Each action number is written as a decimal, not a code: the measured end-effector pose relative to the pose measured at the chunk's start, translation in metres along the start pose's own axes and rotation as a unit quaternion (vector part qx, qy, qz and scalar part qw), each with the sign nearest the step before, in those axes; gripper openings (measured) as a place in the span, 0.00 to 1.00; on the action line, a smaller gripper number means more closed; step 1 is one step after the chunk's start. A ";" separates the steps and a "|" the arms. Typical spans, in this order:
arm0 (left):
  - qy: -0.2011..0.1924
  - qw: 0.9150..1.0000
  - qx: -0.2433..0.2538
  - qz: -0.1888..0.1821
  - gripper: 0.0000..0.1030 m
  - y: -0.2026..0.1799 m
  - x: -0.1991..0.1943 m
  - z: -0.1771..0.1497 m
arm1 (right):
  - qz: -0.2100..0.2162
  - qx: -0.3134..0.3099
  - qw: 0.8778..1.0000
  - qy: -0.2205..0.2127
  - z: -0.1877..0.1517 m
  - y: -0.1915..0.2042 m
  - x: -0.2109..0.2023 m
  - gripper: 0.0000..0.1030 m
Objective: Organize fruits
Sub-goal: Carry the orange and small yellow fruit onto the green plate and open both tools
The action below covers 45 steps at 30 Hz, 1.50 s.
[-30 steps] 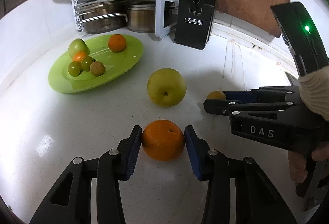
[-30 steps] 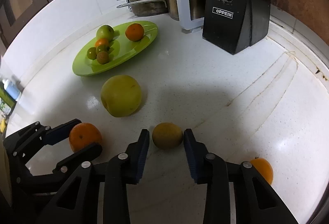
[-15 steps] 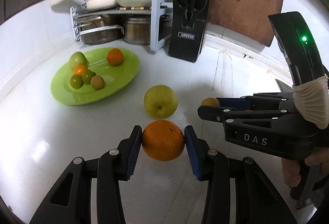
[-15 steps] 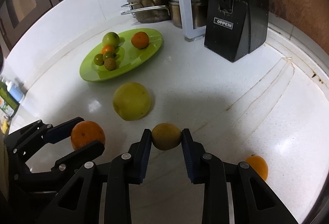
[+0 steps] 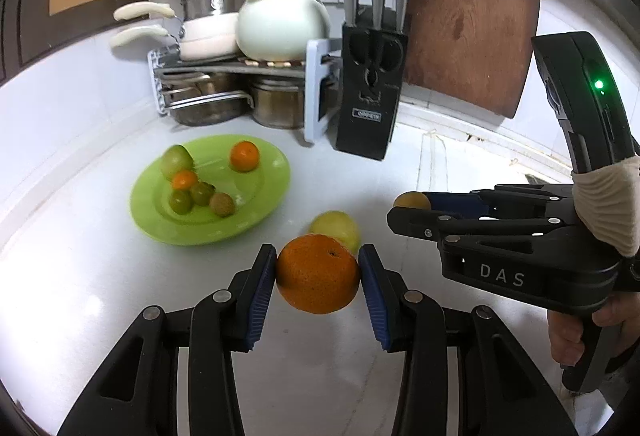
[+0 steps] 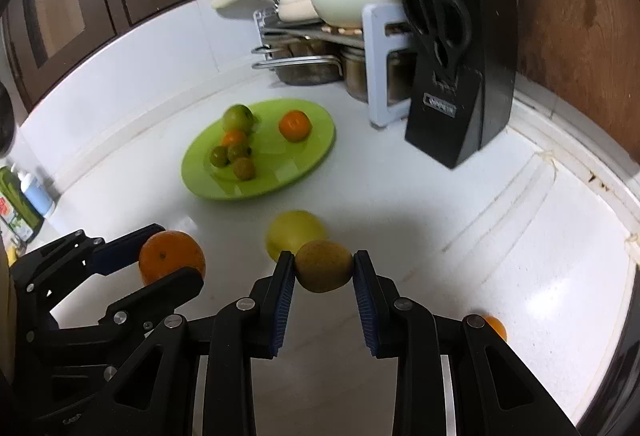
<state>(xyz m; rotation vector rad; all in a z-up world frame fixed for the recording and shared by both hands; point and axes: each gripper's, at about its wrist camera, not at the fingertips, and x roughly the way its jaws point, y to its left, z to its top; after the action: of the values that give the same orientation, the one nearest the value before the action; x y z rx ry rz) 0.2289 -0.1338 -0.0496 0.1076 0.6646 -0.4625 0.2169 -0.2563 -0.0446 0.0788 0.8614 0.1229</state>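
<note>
**Q:** On the white counter (image 5: 72, 276), what stood around me, largest first?

**A:** At the back, a brown wooden board (image 5: 472, 16) leaned against the wall. Beside it stood a black knife block (image 5: 366, 108) with scissors in its front, and next to that a metal rack (image 5: 240, 76) with pots below and a white teapot (image 5: 280, 24) on top. Nearer lay the green plate (image 5: 256, 220), bearing six small fruits: a green one at the far edge, an orange one apart to its right, and four clustered in the middle. Between the plate and my jaws a yellow-green pear (image 6: 294, 230) rested on the counter.

**Q:** What did each of my grippers hold?

**A:** My left gripper (image 5: 318, 274) was closed on an orange (image 5: 318, 272), both blue pads pressed against its sides, and the fruit hung clear of the counter. My right gripper (image 6: 324, 272) was closed more narrowly on a brownish-green kiwi-like fruit (image 6: 324, 270), likewise pinched from both sides and off the surface. In the left view that gripper appeared side-on, the small fruit at its tip, with a hand (image 5: 576, 332) around its grip.

**Q:** And the smallest item?

**A:** A small orange fruit (image 6: 496, 328) lay alone on the counter at my right, partly hidden behind my right finger, well apart from the plate.
</note>
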 end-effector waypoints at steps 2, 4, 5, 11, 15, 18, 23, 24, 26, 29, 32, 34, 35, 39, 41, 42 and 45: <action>-0.005 1.000 0.002 0.003 0.41 0.007 -0.007 0.002 | 0.002 -0.003 1.000 -0.006 0.003 0.008 -0.003 0.30; -0.010 1.000 0.002 0.004 0.41 0.014 -0.012 0.005 | 0.005 -0.007 1.000 -0.011 0.007 0.016 -0.005 0.30; -0.013 1.000 0.001 0.005 0.41 0.019 -0.016 0.006 | 0.007 -0.009 1.000 -0.013 0.009 0.022 -0.005 0.30; -0.023 1.000 -0.006 0.006 0.41 0.044 -0.028 0.013 | 0.016 -0.017 0.999 -0.027 0.022 0.048 -0.006 0.30; -0.029 0.999 -0.007 0.010 0.41 0.061 -0.032 0.018 | 0.020 -0.019 0.999 -0.034 0.032 0.063 0.000 0.30; -0.033 0.999 -0.010 0.015 0.41 0.075 -0.032 0.023 | 0.020 -0.022 0.999 -0.036 0.040 0.073 0.007 0.30; -0.038 0.999 -0.017 0.019 0.41 0.099 -0.031 0.033 | 0.016 -0.025 0.999 -0.035 0.053 0.087 0.021 0.30; -0.038 0.999 -0.018 0.020 0.41 0.102 -0.030 0.034 | 0.017 -0.024 0.999 -0.034 0.055 0.090 0.025 0.30; -0.036 0.999 -0.021 0.021 0.41 0.112 -0.027 0.038 | 0.016 -0.022 0.999 -0.032 0.060 0.094 0.031 0.30; -0.029 0.999 -0.030 0.020 0.41 0.124 -0.021 0.042 | 0.014 -0.022 0.999 -0.031 0.068 0.099 0.040 0.30; -0.024 0.999 -0.036 0.018 0.41 0.135 -0.012 0.047 | 0.012 -0.020 0.999 -0.028 0.075 0.101 0.049 0.30; -0.022 0.999 -0.036 0.020 0.41 0.142 -0.006 0.051 | 0.009 -0.016 1.000 -0.024 0.079 0.100 0.055 0.30; -0.021 0.999 -0.036 0.022 0.41 0.145 -0.002 0.053 | 0.009 -0.013 1.000 -0.023 0.082 0.099 0.059 0.30; -0.017 0.999 -0.039 0.024 0.41 0.157 0.010 0.059 | 0.004 -0.005 1.000 -0.017 0.090 0.096 0.072 0.30; -0.014 0.999 -0.042 0.023 0.41 0.162 0.017 0.062 | 0.001 -0.002 1.000 -0.012 0.096 0.094 0.079 0.30; -0.012 0.999 -0.044 0.022 0.41 0.164 0.020 0.064 | -0.001 -0.001 1.000 -0.008 0.099 0.093 0.084 0.30; -0.005 0.999 -0.049 0.021 0.41 0.172 0.032 0.067 | -0.001 0.003 1.000 0.001 0.107 0.091 0.095 0.30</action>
<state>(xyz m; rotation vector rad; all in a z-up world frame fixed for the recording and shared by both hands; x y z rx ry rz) 0.3661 -0.0082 -0.0253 0.0261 0.6737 -0.3888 0.3524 -0.1548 -0.0357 0.0834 0.8637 0.1193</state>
